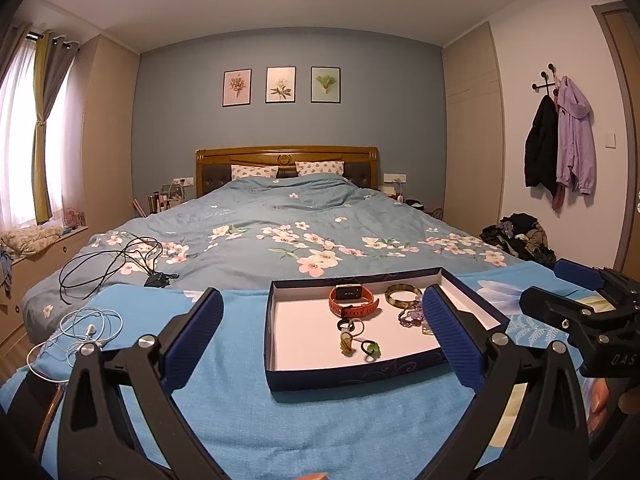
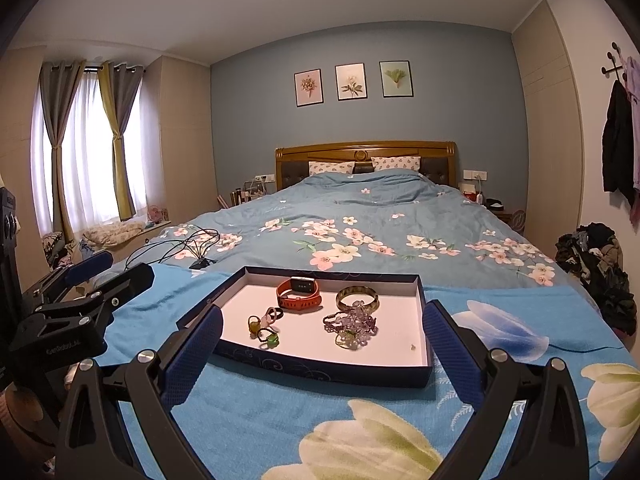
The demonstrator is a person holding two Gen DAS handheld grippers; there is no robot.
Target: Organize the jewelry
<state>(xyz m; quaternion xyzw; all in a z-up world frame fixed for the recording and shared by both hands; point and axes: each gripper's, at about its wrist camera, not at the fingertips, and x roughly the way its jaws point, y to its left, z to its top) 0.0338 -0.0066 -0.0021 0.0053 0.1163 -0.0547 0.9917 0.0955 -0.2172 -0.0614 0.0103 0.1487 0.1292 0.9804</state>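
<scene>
A shallow dark blue box with a white floor [image 1: 304, 320] [image 2: 392, 340] lies on the blue bedspread. In it are an orange watch [image 1: 353, 301] [image 2: 299, 294], a green-gold bangle [image 1: 403, 294] [image 2: 357, 297], a purple bead necklace [image 1: 410, 315] [image 2: 353, 320], and small rings with green stones [image 1: 352, 338] [image 2: 264, 330]. My left gripper [image 1: 322, 320] is open and empty, just short of the box. My right gripper [image 2: 322, 336] is open and empty, its blue pads [image 2: 192, 360] either side of the box's near edge. Each gripper shows in the other's view [image 1: 580, 304] [image 2: 92, 280].
White earphones [image 1: 90, 330] and a black cable bundle [image 1: 116, 260] [image 2: 184, 246] lie on the bed to the left of the box. The floral duvet [image 2: 360, 240] stretches behind it to the headboard. A pile of clothes [image 2: 596, 264] sits at the right wall.
</scene>
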